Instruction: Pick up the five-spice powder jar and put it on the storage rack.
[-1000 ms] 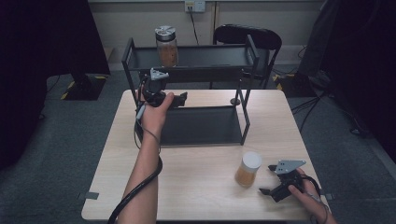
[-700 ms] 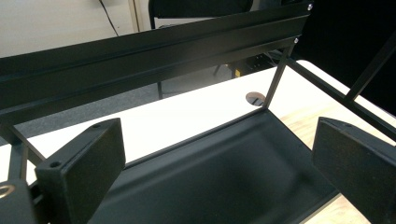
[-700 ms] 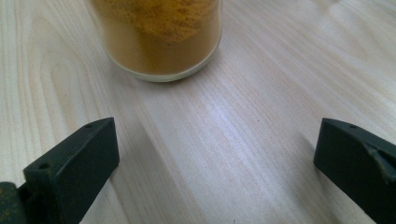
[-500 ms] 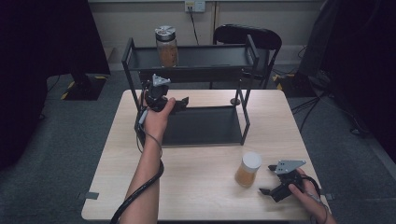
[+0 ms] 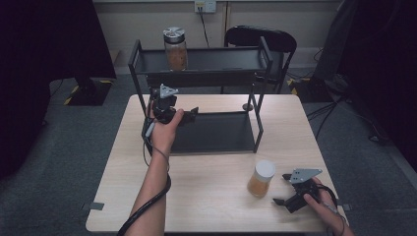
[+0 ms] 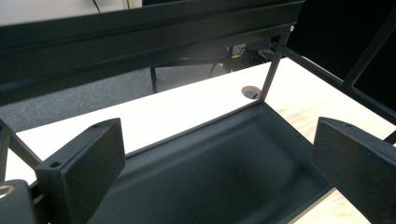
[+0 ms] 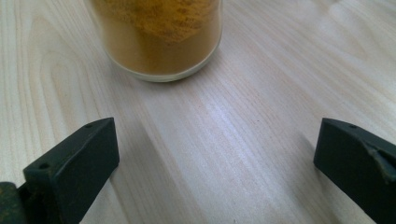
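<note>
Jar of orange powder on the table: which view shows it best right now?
The high view: the whole jar of orange powder shows, white lid on, standing left of the open right gripper. The right gripper view catches its lower part, ahead of the jaws.

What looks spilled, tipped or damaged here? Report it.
Nothing stands out. The jar on the table stands upright with its lid on, as does the jar on the rack's top shelf. Both claws, left and right, are open and hold nothing.

A glass jar (image 5: pixel 261 178) of orange-brown powder, white-lidded, is standing upright on the surface, well in front of the black rack (image 5: pixel 211 93).
</note>
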`<state>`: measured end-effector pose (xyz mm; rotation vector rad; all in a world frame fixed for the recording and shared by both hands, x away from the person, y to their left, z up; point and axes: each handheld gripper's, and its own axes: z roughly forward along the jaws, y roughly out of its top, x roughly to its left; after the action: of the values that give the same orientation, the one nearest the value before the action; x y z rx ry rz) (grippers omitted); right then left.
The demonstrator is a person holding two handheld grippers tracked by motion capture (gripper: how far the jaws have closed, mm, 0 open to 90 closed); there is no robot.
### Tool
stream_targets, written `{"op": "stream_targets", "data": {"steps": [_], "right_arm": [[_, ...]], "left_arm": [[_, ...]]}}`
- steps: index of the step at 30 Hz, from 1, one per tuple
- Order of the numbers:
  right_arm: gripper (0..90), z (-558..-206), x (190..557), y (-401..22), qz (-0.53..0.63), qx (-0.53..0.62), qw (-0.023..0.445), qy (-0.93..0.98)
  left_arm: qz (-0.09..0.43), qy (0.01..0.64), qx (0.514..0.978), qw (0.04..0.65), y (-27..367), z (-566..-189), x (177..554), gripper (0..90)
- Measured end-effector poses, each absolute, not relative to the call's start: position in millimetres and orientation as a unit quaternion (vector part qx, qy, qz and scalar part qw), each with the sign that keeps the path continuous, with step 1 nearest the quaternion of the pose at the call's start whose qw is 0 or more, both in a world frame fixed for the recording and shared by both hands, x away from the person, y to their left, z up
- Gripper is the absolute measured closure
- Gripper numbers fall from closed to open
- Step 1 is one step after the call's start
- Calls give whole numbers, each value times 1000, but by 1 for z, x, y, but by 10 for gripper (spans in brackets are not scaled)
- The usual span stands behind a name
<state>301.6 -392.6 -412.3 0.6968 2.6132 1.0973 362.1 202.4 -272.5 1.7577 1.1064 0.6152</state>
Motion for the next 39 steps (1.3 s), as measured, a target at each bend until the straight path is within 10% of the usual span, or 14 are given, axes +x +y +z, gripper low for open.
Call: {"op": "stream_targets", "data": {"steps": [39], "right_arm": [[0, -412, 302, -393, 373, 237, 111, 890]], "left_arm": [[201, 471, 724, 463, 209, -343, 361, 25]]}}
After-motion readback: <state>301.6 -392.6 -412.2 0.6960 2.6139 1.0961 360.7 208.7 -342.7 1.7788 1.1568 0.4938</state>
